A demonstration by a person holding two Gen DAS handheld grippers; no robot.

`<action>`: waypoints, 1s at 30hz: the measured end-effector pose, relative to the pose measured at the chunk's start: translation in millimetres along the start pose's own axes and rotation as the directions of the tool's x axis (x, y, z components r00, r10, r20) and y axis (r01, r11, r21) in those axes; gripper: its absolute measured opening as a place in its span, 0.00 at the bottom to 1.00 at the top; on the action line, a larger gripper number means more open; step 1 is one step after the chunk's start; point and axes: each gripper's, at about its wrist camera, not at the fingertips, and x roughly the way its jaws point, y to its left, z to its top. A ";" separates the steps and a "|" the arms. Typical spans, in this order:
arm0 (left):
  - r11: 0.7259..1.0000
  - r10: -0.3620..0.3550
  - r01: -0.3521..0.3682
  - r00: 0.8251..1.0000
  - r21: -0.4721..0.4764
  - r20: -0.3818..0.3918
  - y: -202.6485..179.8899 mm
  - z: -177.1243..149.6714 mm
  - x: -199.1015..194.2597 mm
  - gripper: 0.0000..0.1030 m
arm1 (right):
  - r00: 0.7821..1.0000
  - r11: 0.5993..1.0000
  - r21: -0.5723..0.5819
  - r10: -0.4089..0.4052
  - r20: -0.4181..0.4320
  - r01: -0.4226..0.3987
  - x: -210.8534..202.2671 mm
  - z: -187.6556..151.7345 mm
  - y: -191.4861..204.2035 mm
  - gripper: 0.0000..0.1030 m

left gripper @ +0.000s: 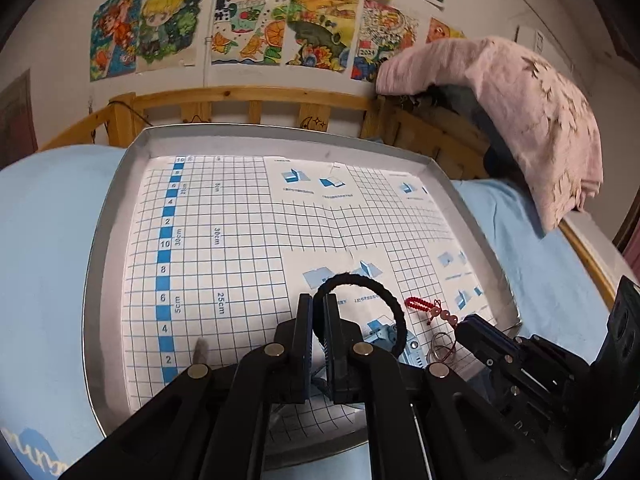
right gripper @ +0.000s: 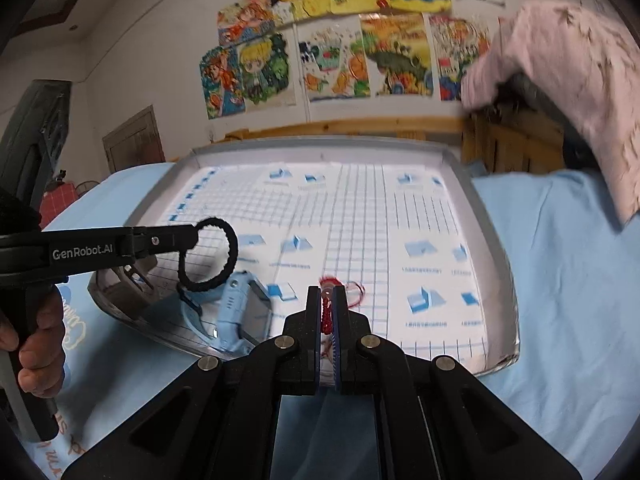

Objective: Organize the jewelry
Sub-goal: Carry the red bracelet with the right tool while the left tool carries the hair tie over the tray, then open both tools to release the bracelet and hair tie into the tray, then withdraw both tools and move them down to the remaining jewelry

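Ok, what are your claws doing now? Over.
Left claw shut on black hair tie. Right claw shut on red beaded string. Blue watch lies on tray below the tie.

A child's bedroom at home: a pine-slatted wooden bed frame [left gripper: 256,100], light-blue cotton bedsheet [right gripper: 560,280], bright crayon drawings [left gripper: 244,28] taped to the wall.

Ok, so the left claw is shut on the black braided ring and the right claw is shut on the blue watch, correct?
Not quite. The left claw is shut on the black braided ring, but the right claw is shut on the red beaded cord, as the right wrist view shows. The blue watch lies untouched at the tray's near edge.
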 end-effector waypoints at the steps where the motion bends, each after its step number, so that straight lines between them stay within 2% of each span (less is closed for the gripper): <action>1: 1.000 0.007 -0.007 1.000 0.003 -0.004 -1.1 0.3 0.3 0.06 | 1.000 1.000 0.013 0.000 -0.006 0.000 1.8 -2.1 -1.8 0.04; 6: 1.000 0.016 -0.017 1.000 -0.022 -0.009 0.1 3.3 0.8 0.06 | 1.000 0.998 0.060 -0.003 -0.016 0.004 6.2 -5.6 -11.6 0.07; 7: 1.000 0.016 -0.016 1.000 -0.027 -0.011 0.8 2.8 -0.6 0.07 | 1.000 0.998 0.067 -0.006 -0.014 0.006 4.7 -7.1 -12.7 0.11; 9: 0.999 0.015 -0.015 1.000 -0.036 -0.003 1.9 1.8 -3.7 0.14 | 1.000 0.997 0.081 -0.013 0.004 0.012 -1.3 -10.0 -14.3 0.26; 10: 0.999 0.012 -0.011 1.000 -0.042 0.008 2.7 0.9 -6.1 0.25 | 1.000 0.996 0.087 -0.018 0.014 0.017 -4.0 -10.3 -15.9 0.35; 11: 0.999 0.006 -0.004 1.000 -0.052 0.027 3.7 -0.8 -10.7 0.39 | 0.999 0.995 0.093 -0.023 0.027 0.021 -7.9 -11.0 -17.1 0.36; 13: 0.996 -0.008 0.014 0.997 -0.086 0.076 6.9 -5.5 -22.9 0.57 | 0.999 0.994 0.108 -0.031 0.043 0.026 -14.8 -10.5 -19.8 0.36; 16: 0.994 -0.029 0.042 0.992 -0.100 0.125 8.4 -12.1 -40.5 0.60 | 0.995 0.992 0.117 -0.061 0.084 0.050 -31.8 -11.6 -21.5 0.38; 18: 0.995 -0.030 0.045 0.988 -0.093 0.153 7.9 -17.9 -53.0 0.69 | 0.989 0.991 0.116 -0.080 0.124 0.065 -47.2 -12.2 -19.7 0.47; 19: 0.995 -0.028 0.044 0.984 -0.090 0.177 7.4 -21.9 -61.9 0.79 | 0.986 0.991 0.113 -0.084 0.146 0.068 -56.0 -12.1 -18.3 0.53; 20: 0.995 -0.028 0.047 0.980 -0.090 0.198 8.0 -25.5 -69.3 0.86 | 0.983 0.992 0.109 -0.085 0.162 0.068 -63.9 -11.2 -17.8 0.54; 22: 0.994 -0.030 0.054 0.969 -0.090 0.247 7.6 -34.4 -87.9 0.91 | 0.976 0.993 0.091 -0.092 0.198 0.075 -82.0 -11.1 -12.7 0.58; 24: 0.995 -0.029 0.054 0.961 -0.084 0.277 6.9 -43.0 -102.8 0.95 | 0.967 0.994 0.078 -0.098 0.234 0.082 -100.8 -12.8 -6.2 0.66; 25: 0.996 -0.019 0.044 0.956 -0.080 0.293 5.5 -49.1 -111.7 0.99 | 0.964 0.994 0.075 -0.100 0.247 0.084 -107.8 -12.5 -4.6 0.73; 26: 0.996 -0.011 0.036 0.952 -0.076 0.306 5.1 -52.8 -118.1 0.99 | 0.959 0.994 0.070 -0.099 0.265 0.084 -117.6 -13.7 -1.6 0.78; 30: 0.999 0.004 0.015 0.932 -0.049 0.363 2.3 -76.9 -152.1 1.00 | 0.949 0.997 0.052 -0.077 0.306 0.064 -152.1 -17.5 8.6 0.86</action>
